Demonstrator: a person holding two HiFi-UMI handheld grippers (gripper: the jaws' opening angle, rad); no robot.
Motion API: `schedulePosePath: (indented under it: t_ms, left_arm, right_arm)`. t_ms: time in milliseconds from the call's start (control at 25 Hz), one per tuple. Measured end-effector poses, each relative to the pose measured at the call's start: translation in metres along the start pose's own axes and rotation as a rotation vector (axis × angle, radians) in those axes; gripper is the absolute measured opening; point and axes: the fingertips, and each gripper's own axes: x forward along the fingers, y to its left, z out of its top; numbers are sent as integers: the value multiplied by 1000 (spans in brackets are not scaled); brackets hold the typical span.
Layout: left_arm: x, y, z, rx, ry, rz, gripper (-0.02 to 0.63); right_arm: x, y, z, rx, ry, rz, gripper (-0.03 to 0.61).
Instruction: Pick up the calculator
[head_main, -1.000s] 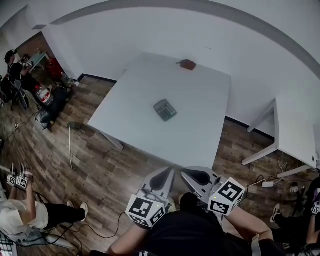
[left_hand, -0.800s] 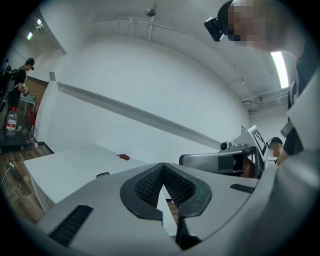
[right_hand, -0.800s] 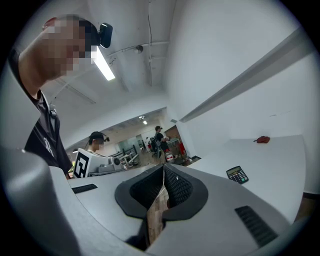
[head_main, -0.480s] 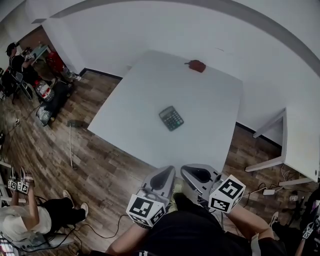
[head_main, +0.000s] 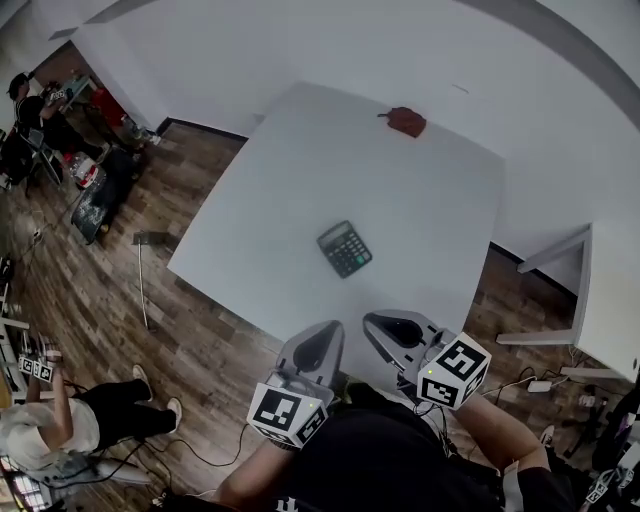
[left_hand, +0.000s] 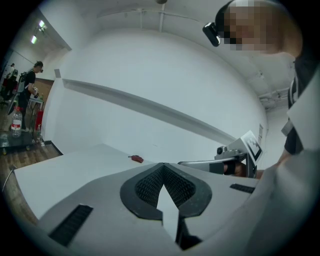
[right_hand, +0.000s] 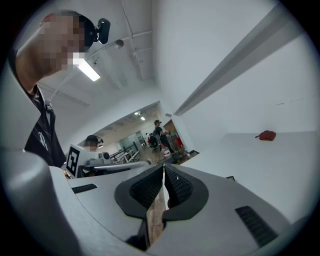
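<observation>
The dark calculator (head_main: 345, 249) lies flat near the middle of the white table (head_main: 300, 190). Both grippers hover side by side at the table's near edge, short of the calculator. My left gripper (head_main: 330, 327) (left_hand: 163, 165) is shut with nothing between its pads. My right gripper (head_main: 372, 320) (right_hand: 164, 166) is also shut and empty, and angles toward the left one. In both gripper views the gripper bodies hide the near part of the table.
A small red thing (head_main: 406, 122) (left_hand: 136, 159) (right_hand: 266, 135) sits near the table's far edge. A second white table (head_main: 600, 290) stands to the right. On the wood floor to the left are a seated person (head_main: 50, 430) and some clutter (head_main: 95, 185).
Both grippers have moved forward up to the table's near edge. The calculator now lies closer to them and lower in the head view. The jaws stay shut.
</observation>
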Motion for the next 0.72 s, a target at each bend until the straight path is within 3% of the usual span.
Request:
schedulePosePath:
  t_ms: [440,720]
  left_arm:
    - [62,66,-6,-57,85,-63,5]
    - [87,113,-12,-99,118,-63,6]
  right_arm:
    - [54,-83,-19,92,90,-124,15]
    - [104,-131,-32,84,190,-96,17]
